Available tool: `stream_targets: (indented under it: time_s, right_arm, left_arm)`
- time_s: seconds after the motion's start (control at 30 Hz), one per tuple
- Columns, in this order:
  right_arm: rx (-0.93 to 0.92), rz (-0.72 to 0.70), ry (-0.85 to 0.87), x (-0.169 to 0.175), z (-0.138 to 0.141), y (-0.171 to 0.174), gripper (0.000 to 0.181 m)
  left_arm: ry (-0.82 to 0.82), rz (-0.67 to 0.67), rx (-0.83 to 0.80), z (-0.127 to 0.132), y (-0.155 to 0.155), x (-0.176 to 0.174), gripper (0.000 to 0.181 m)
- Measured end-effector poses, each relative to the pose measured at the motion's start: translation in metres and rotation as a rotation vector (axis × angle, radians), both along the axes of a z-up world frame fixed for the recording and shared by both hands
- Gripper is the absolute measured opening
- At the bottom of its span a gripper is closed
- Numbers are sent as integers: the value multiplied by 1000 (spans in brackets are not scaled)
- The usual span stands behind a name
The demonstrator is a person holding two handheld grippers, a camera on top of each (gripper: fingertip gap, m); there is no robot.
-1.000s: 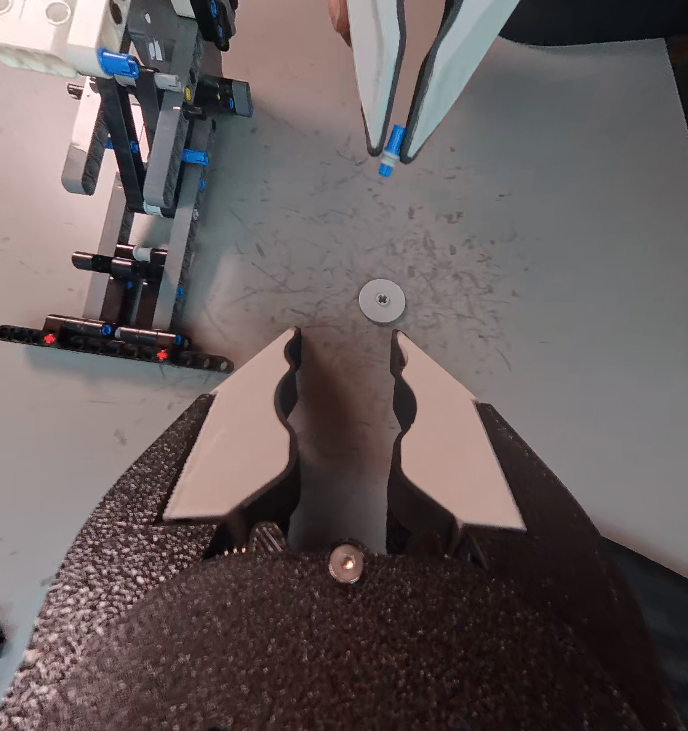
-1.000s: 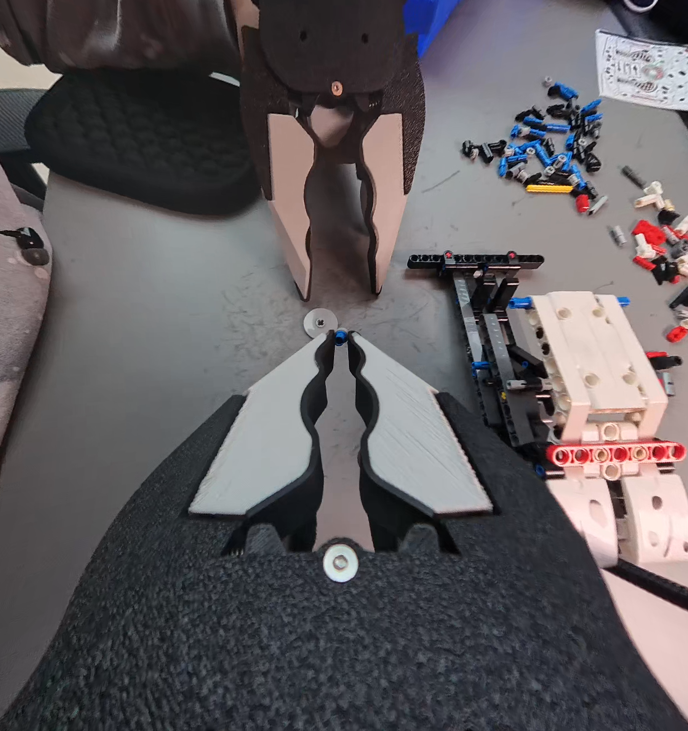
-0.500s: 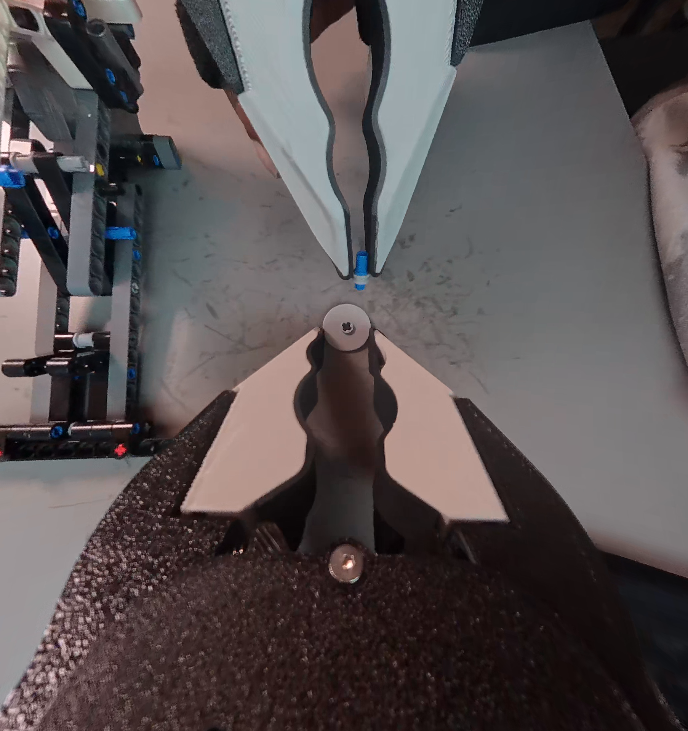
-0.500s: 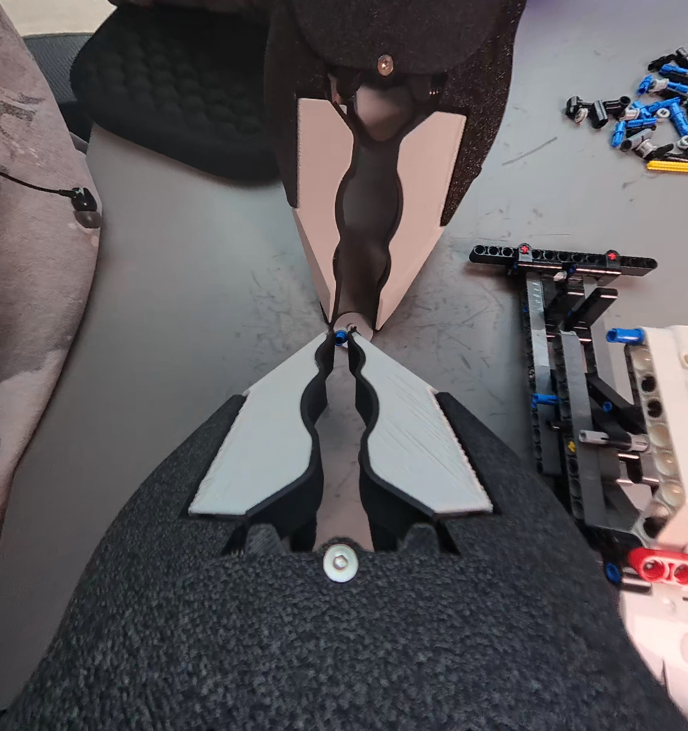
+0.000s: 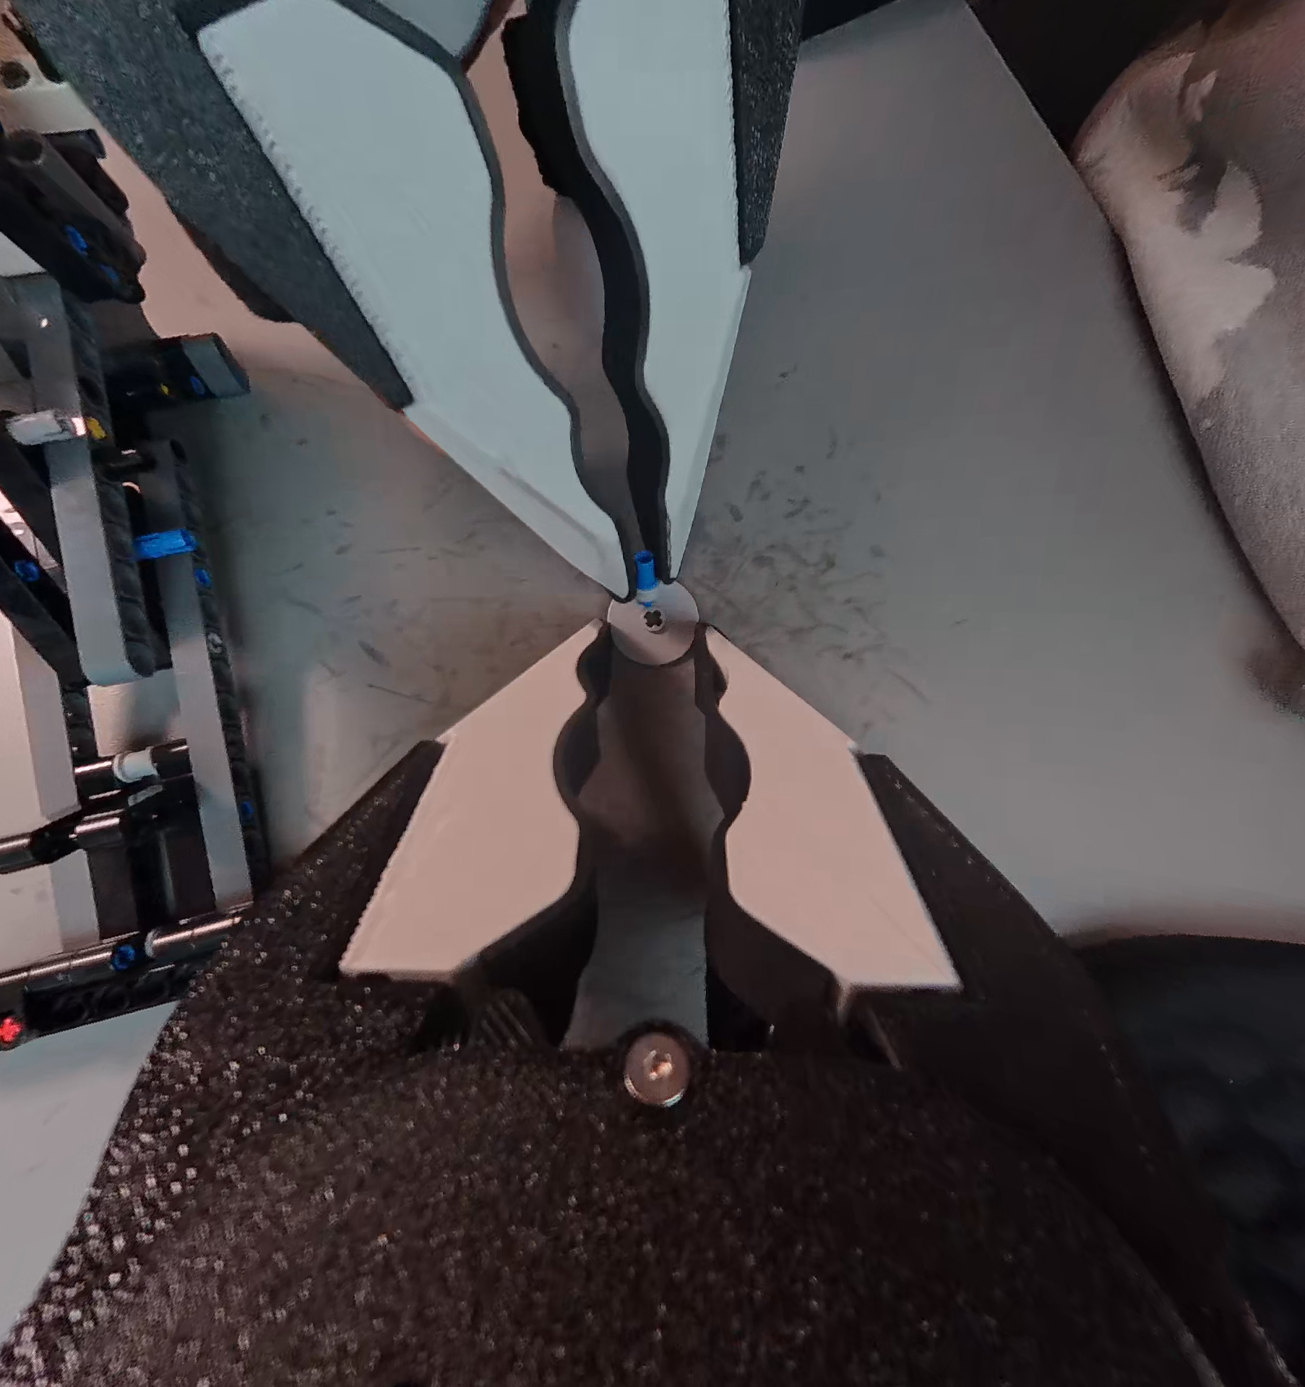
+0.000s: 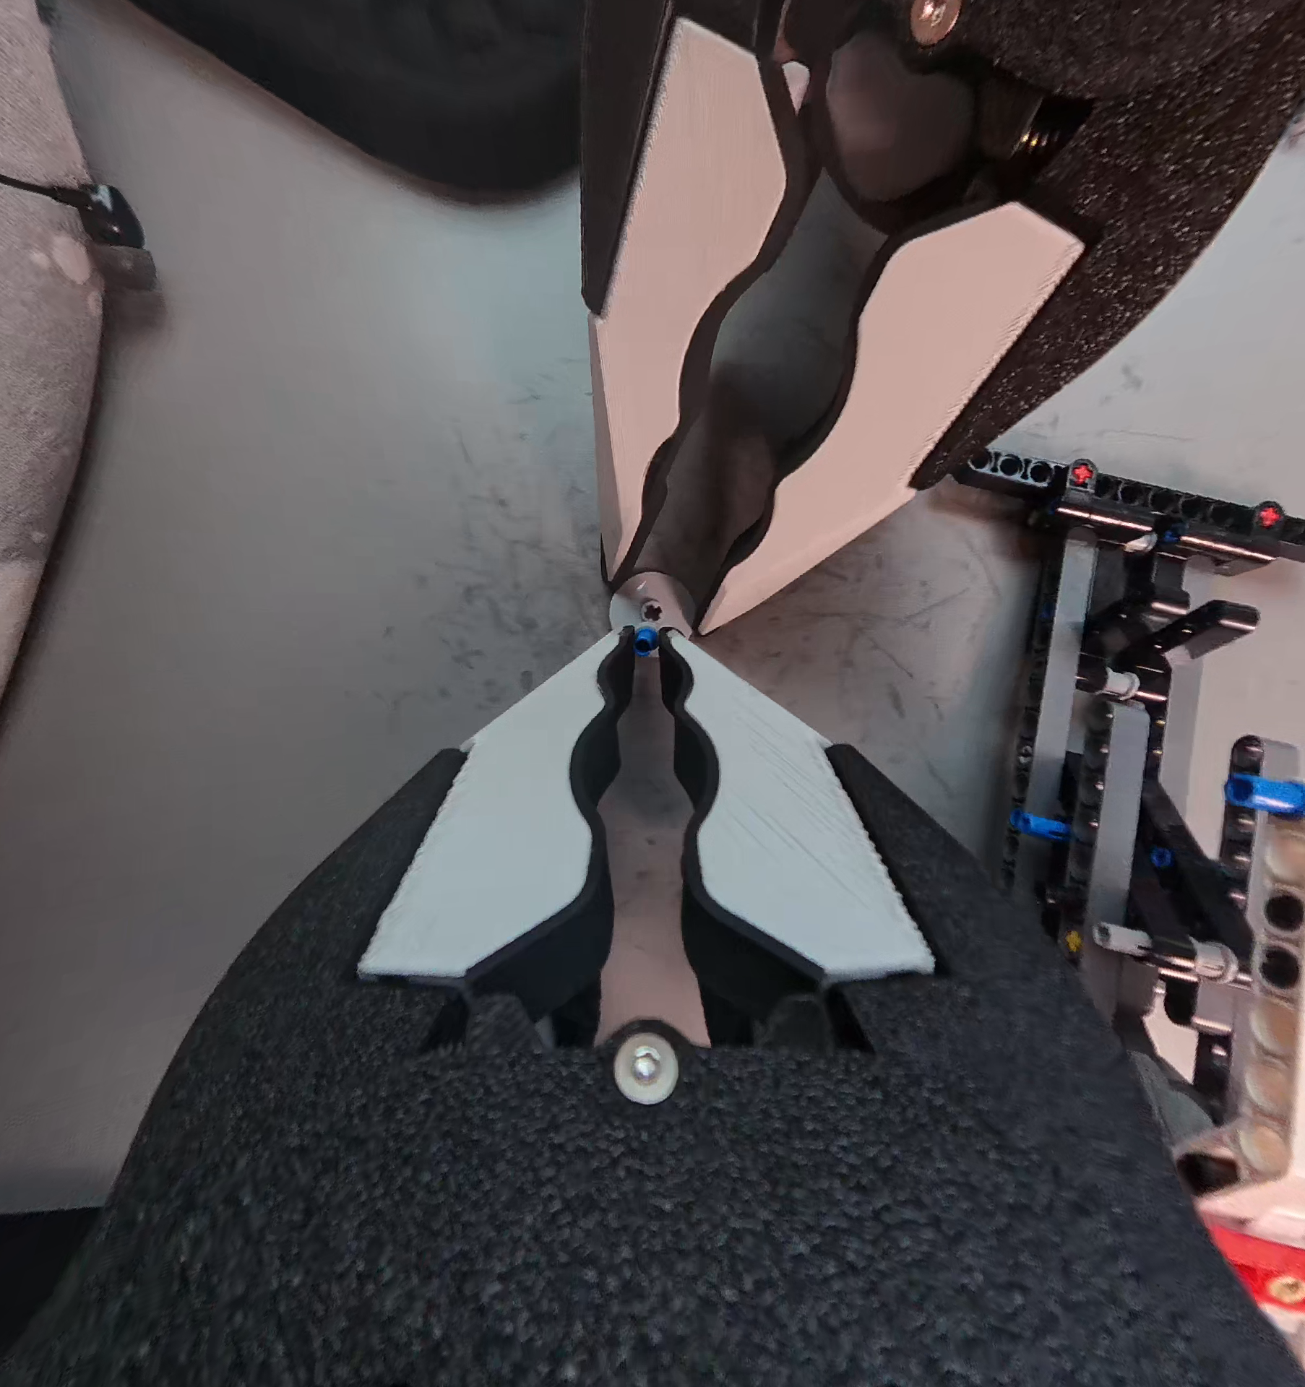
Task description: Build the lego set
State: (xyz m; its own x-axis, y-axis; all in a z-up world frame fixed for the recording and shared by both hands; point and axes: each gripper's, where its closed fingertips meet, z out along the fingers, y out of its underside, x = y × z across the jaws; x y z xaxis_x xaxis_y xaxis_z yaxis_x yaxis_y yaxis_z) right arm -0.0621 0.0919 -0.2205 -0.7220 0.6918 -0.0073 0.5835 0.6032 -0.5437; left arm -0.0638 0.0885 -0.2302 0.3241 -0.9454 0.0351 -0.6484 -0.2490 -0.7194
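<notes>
A small round grey disc (image 5: 661, 638) with a cross hole is pinched between the tips of my left gripper (image 5: 653, 634), just above the grey table (image 5: 972, 600). My right gripper (image 6: 644, 638) is shut on a small blue pin (image 6: 643, 642). The pin's pale tip touches the disc near its cross hole. In the left wrist view the right gripper (image 5: 646, 585) comes in from the top with the pin (image 5: 643, 579). In the right wrist view the left gripper (image 6: 653, 600) comes in from the top with the disc (image 6: 653, 593). The part-built black, grey and white model (image 6: 1130, 750) lies to one side.
The model also shows at the left edge of the left wrist view (image 5: 109, 600). A black seat cushion (image 6: 409, 90) lies past the table's far edge. Grey mottled fabric (image 6: 19, 375) lies beyond the table's side, and also shows in the left wrist view (image 5: 1235, 300). My two grippers' fingertips are within a few centimetres of each other.
The left gripper closed on the grey disc. The right gripper moved in with the blue pin until the pin's tip met the disc.
</notes>
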Motion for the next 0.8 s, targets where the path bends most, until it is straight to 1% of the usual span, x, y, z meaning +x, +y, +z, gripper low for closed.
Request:
stream_targets:
  time_s: [0.13, 0.47, 0.6, 0.7, 0.8]
  right_arm:
    - [-4, 13, -13, -5, 3, -3, 6]
    - [48, 44, -116, -4, -2, -1, 6]
    - [66, 59, -123, -7, -1, -2, 6]
    - [33, 54, -128, -7, 1, -7, 6]
    - [51, 50, -137, -6, -2, -6, 6]
  left_arm:
    - [-1, -22, -2, 0, 0, 0, 21]
    - [-4, -34, -6, 0, -2, -1, 22]
    - [-4, -36, -6, 0, -2, -1, 22]
    - [-3, -37, -2, 0, -2, -1, 22]
    - [-4, -37, -4, 0, -2, -1, 22]
